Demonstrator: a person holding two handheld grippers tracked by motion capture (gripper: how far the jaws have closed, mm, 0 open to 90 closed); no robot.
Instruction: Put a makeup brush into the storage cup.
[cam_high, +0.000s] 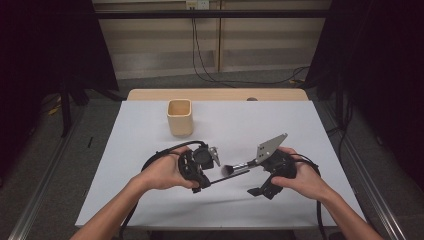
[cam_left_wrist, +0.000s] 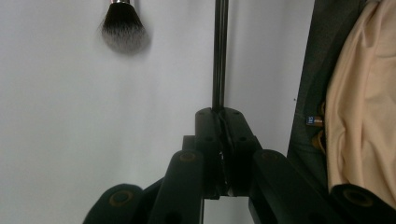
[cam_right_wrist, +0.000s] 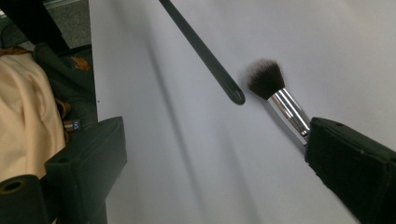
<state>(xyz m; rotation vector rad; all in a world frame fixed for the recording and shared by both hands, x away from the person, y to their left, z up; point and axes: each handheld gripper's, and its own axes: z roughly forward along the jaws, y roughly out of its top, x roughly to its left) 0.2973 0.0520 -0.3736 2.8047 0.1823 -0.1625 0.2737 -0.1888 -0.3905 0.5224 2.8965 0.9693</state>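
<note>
My left gripper (cam_high: 204, 185) (cam_left_wrist: 223, 114) is shut on a thin black rod (cam_high: 227, 178) (cam_left_wrist: 219, 56) that points toward the right hand. The rod's rounded tip (cam_right_wrist: 237, 97) ends just short of a makeup brush (cam_high: 231, 170) (cam_left_wrist: 123, 30) (cam_right_wrist: 266, 77) with dark bristles and a silver ferrule. The brush lies low over the white table, and its handle runs behind one jaw of my right gripper (cam_high: 255, 176) (cam_right_wrist: 217, 126). That gripper's jaws stand wide apart with nothing pressed between them.
A beige square cup (cam_high: 180, 117) stands upright at the back left of the white table (cam_high: 260, 120). A wooden strip (cam_high: 215, 94) runs along the far edge. Cables trail from both grippers toward the person. Dark curtains flank the table.
</note>
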